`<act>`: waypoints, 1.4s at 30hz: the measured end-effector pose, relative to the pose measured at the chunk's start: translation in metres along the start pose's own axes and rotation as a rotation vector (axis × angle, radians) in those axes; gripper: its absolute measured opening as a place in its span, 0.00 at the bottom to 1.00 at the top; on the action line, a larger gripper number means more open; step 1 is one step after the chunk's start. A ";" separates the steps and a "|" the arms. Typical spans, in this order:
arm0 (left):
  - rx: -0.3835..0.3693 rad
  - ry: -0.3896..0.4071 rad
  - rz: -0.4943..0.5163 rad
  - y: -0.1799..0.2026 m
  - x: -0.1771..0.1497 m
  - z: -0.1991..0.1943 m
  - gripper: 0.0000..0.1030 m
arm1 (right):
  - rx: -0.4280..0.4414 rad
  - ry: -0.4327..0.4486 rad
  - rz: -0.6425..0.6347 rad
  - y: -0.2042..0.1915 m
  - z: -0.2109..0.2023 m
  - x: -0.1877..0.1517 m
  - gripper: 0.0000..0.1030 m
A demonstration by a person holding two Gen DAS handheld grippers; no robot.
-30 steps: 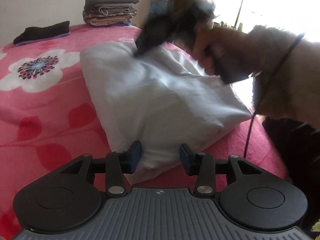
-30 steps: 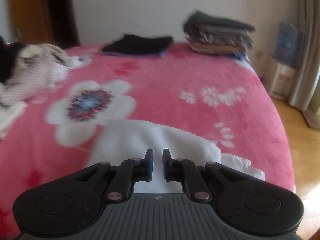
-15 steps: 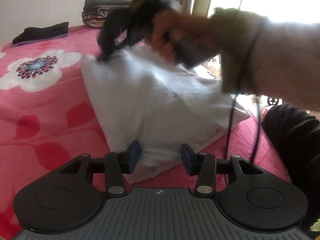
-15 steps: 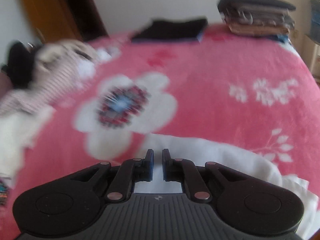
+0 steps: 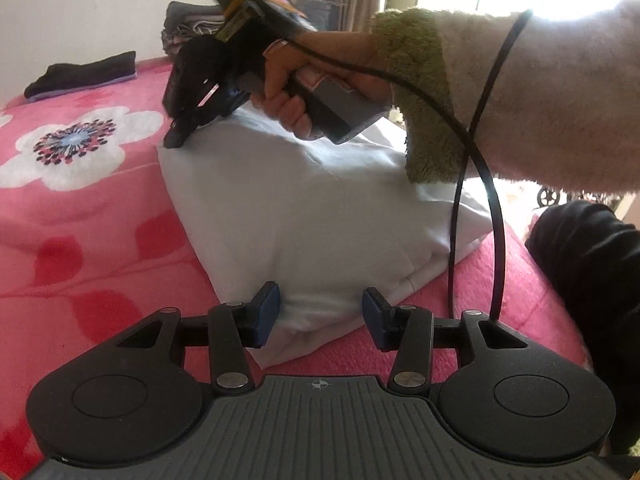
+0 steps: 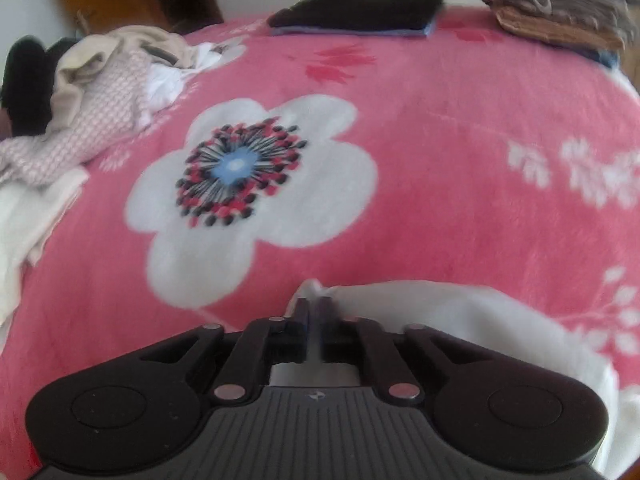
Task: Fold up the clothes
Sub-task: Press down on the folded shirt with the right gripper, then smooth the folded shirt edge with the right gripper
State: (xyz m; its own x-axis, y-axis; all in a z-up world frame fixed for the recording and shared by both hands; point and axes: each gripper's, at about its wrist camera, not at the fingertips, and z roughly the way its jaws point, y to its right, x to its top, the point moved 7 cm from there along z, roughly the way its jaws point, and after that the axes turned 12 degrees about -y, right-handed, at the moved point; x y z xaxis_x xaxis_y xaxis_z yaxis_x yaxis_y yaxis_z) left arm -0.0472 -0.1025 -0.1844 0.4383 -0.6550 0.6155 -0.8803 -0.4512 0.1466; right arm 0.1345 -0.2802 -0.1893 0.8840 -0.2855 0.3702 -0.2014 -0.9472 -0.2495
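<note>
A white garment [image 5: 304,216] lies folded on the pink flowered blanket [image 5: 80,220]. My left gripper [image 5: 320,312] is open, its blue pads standing either side of the garment's near corner without pressing it. A hand [image 5: 288,92] in a fuzzy sleeve holds my right gripper [image 5: 176,140], tilted down onto the garment's far left corner. In the right wrist view the right gripper [image 6: 314,308] is shut on that corner, and a tuft of the white garment [image 6: 460,320] pokes out past the fingertips.
A folded black garment [image 6: 356,10] and a stack of folded clothes [image 6: 560,12] sit at the bed's far edge. A heap of unfolded clothes [image 6: 92,92] lies at the left. A black cable [image 5: 476,152] hangs over the garment. The bed's edge is at the right.
The right gripper swept left across the garment, tipped down onto its far left corner and closed on the cloth. The left gripper stayed put.
</note>
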 end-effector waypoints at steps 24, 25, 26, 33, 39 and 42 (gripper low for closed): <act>0.032 -0.005 0.048 0.007 -0.001 -0.002 0.47 | -0.076 -0.118 -0.326 -0.049 -0.096 -0.098 0.04; 0.034 -0.004 0.047 0.007 -0.001 -0.002 0.47 | -0.100 -0.142 -0.335 -0.046 -0.083 -0.108 0.04; 0.033 -0.002 0.046 0.007 0.000 -0.002 0.47 | -0.125 -0.167 -0.345 -0.043 -0.070 -0.118 0.04; 0.071 0.001 0.056 0.006 0.004 -0.009 0.47 | -0.105 -0.131 -0.199 -0.031 -0.079 -0.124 0.04; 0.103 -0.005 0.040 0.001 0.004 -0.013 0.47 | -0.041 -0.127 -0.280 -0.044 -0.100 -0.151 0.05; 0.123 -0.004 0.049 0.002 0.006 -0.017 0.47 | -0.074 -0.192 -0.281 -0.038 -0.061 -0.178 0.04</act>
State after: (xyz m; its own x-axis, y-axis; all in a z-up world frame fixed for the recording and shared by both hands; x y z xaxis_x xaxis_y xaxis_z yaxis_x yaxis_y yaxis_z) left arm -0.0496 -0.0968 -0.1670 0.3961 -0.6804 0.6165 -0.8719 -0.4892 0.0203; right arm -0.0405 -0.2021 -0.1909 0.9711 0.0141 0.2383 0.0374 -0.9949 -0.0934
